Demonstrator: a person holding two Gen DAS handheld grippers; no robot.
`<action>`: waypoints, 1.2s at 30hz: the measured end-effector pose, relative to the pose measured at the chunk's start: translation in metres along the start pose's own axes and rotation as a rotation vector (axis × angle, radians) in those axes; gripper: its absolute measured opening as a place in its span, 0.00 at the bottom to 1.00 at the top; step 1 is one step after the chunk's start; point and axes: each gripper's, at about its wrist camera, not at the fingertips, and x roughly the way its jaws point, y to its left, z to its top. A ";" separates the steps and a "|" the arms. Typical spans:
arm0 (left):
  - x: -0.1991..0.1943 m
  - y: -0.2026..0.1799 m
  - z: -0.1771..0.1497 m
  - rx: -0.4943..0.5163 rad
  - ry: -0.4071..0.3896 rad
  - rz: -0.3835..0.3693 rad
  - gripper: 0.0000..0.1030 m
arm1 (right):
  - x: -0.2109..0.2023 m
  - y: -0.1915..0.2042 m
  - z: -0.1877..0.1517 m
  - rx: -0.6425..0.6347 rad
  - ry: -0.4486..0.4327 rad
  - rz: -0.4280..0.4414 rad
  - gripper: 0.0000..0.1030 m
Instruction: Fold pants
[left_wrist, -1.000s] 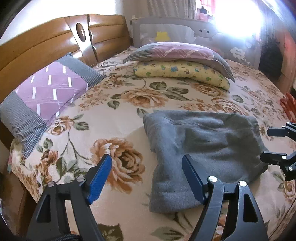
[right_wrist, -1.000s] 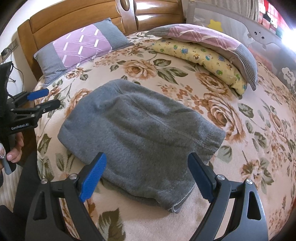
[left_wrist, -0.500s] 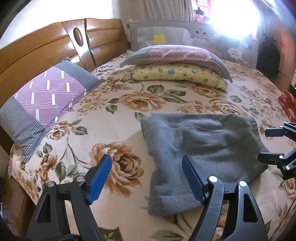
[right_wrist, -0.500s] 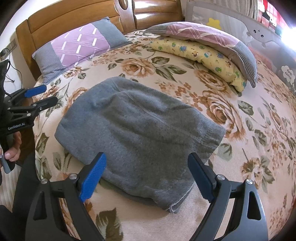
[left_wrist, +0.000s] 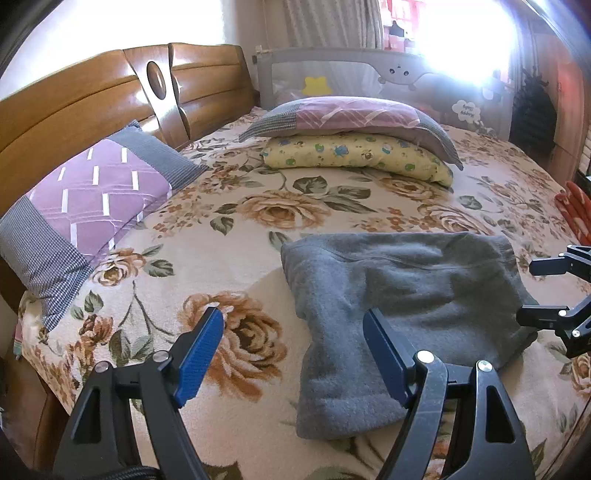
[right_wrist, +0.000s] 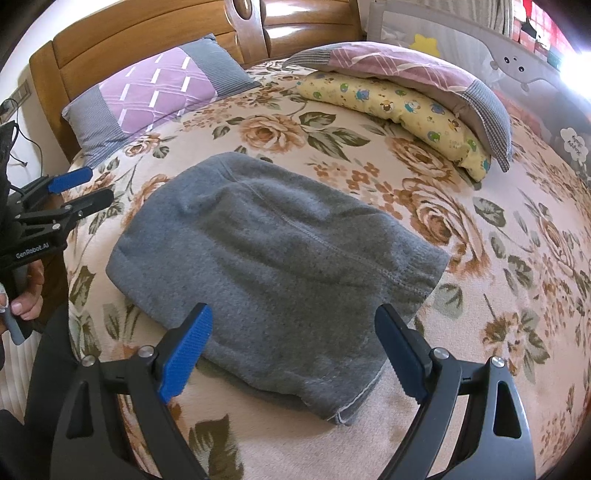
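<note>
Pants (right_wrist: 273, 266), grey and fleecy, lie folded into a compact bundle on the floral bedspread (right_wrist: 498, 258), at the centre of the right wrist view and at the lower right of centre in the left wrist view. Left tongs (left_wrist: 293, 349) stand open at the bottom of their frame, one blue pad over the bedspread, the other over the bundle's near edge, gripping nothing. Right tongs (right_wrist: 293, 347) also gape wide above the pants' near hem, empty. A purple pillow (right_wrist: 155, 92) leans on the wooden headboard (left_wrist: 92, 107) at the upper left; a yellow pillow (left_wrist: 354, 157) sits further back.
</note>
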 end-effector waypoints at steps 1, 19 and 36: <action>0.001 0.000 0.000 -0.001 0.001 -0.002 0.76 | 0.000 0.000 0.000 0.000 0.000 0.000 0.87; 0.004 0.000 0.000 0.001 0.012 -0.008 0.76 | 0.001 -0.001 0.000 0.001 0.001 0.000 0.87; 0.007 -0.001 0.000 0.007 0.012 -0.011 0.76 | 0.002 -0.003 -0.001 0.000 0.003 -0.003 0.87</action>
